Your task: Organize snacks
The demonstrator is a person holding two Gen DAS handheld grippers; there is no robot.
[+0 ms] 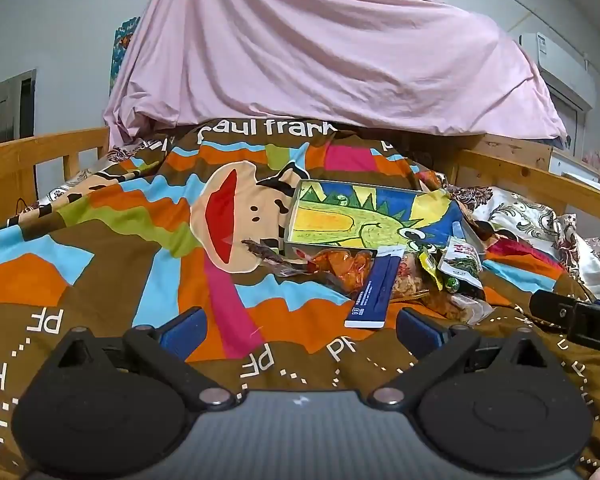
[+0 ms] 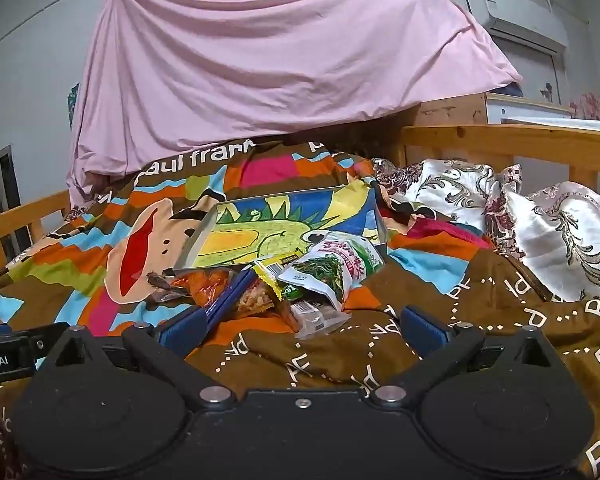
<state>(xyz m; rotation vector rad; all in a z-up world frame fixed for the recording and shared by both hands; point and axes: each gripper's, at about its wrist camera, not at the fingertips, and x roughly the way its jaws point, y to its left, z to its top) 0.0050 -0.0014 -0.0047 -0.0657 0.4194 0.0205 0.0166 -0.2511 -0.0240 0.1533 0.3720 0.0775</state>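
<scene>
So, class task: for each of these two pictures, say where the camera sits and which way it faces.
Left wrist: on the left gripper, facing along its open fingers across the quilt to the snacks and tray; right gripper at edge.
Right wrist: on the right gripper, open, facing the snacks; left gripper at edge.
Shared: snacks, tray, pink sheet.

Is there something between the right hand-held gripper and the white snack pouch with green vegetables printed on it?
Nothing visible does. The right hand-held gripper is open over bare quilt, and the white snack pouch with green vegetables lies on top of the pile, uncovered.
</scene>
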